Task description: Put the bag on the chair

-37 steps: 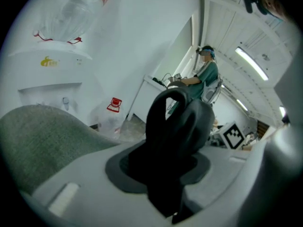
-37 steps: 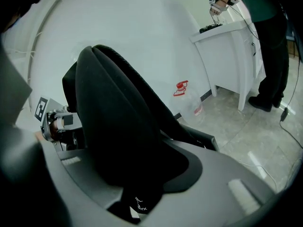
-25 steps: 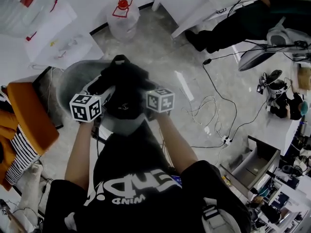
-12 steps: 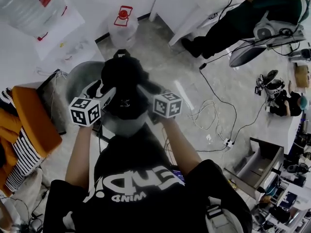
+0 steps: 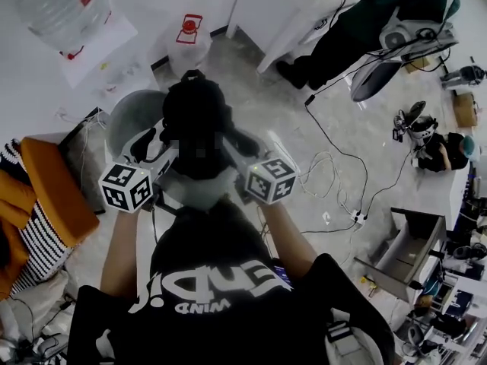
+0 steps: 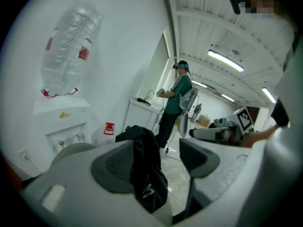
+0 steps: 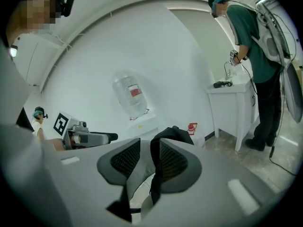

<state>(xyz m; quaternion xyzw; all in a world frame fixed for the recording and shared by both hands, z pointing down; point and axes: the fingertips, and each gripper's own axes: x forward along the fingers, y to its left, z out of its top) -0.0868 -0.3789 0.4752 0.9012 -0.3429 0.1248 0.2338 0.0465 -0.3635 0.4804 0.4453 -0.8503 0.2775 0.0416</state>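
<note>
A black bag (image 5: 194, 120) hangs between my two grippers above the round grey chair (image 5: 125, 120). My left gripper (image 5: 158, 147) stands open. In the left gripper view, the bag (image 6: 144, 169) is draped against one pad and the other pad is well clear of it. My right gripper (image 5: 232, 144) is at the bag's right side. In the right gripper view its jaws (image 7: 149, 162) are closing around a black strap (image 7: 155, 174). The strap lies against one pad, with a narrow gap to the other.
A water dispenser with its bottle (image 5: 68, 21) stands at the far left, with a jug (image 5: 189, 40) on the floor beside it. A white table (image 5: 274, 6) and a person in green (image 5: 365, 21) are at the upper right. Cables (image 5: 327, 173) trail across the floor. Orange clothing (image 5: 53, 196) is at the left.
Both marker cubes have dropped lower and moved apart in the head view. The bag has shifted slightly farther away over the chair.
</note>
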